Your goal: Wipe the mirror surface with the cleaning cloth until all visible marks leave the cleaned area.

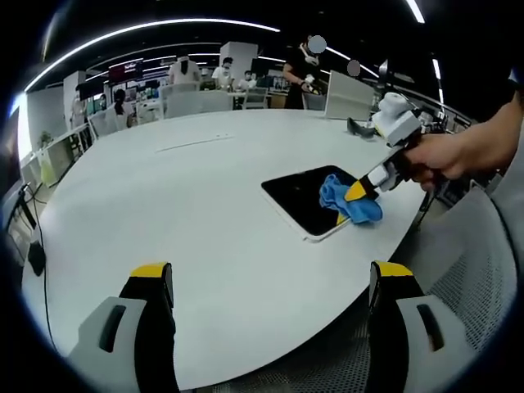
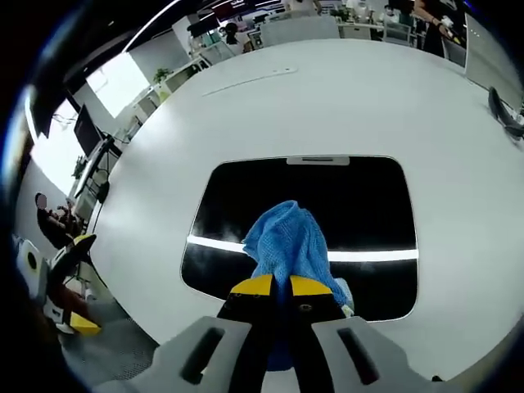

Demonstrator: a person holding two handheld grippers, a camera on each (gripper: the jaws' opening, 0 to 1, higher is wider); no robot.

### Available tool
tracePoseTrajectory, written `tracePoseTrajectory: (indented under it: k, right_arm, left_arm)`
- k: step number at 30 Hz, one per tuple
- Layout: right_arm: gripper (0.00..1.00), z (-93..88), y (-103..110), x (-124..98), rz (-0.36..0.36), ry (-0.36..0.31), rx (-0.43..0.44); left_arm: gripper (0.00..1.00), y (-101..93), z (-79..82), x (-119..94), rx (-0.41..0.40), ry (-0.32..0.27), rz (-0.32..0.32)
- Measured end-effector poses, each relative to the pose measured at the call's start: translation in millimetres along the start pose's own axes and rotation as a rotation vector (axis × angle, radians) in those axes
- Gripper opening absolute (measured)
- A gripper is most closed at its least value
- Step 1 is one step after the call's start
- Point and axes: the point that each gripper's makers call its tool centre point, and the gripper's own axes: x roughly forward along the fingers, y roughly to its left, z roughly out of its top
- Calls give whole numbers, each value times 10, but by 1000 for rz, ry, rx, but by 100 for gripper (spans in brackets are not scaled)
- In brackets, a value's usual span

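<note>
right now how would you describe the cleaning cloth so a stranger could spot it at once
Find the big white table, then the dark rectangular mirror lying flat near its edge. The cleaning cloth is the bunched bright blue fabric on that mirror, pinched in the right gripper; it is the only blue, soft thing there.

Both grippers, left gripper (image 1: 270, 282) and right gripper (image 2: 280, 286), have grey bodies with yellow-tipped black jaws.

Bright, even office light from ceiling strips (image 1: 147, 29). One strip glares across the dark mirror (image 2: 344, 205). Fisheye bends the edges pretty hard; background's soft.
</note>
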Motion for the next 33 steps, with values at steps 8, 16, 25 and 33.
tracePoseTrajectory:
  k: [8, 16, 25, 33]
  right_arm:
    - [0, 24, 115, 48, 15, 6, -11]
    - [0, 59, 268, 110, 32, 6, 1]
    - [0, 53, 463, 164, 51, 10, -22]
    - [0, 68, 581, 204, 67, 14, -32]
  left_arm:
    - [99, 1, 6, 1, -4, -3, -2]
    - [99, -16, -1, 10, -3, 0, -12]
    - [99, -25, 1, 9, -9, -2, -17]
    - [99, -21, 2, 8, -15, -6, -17]
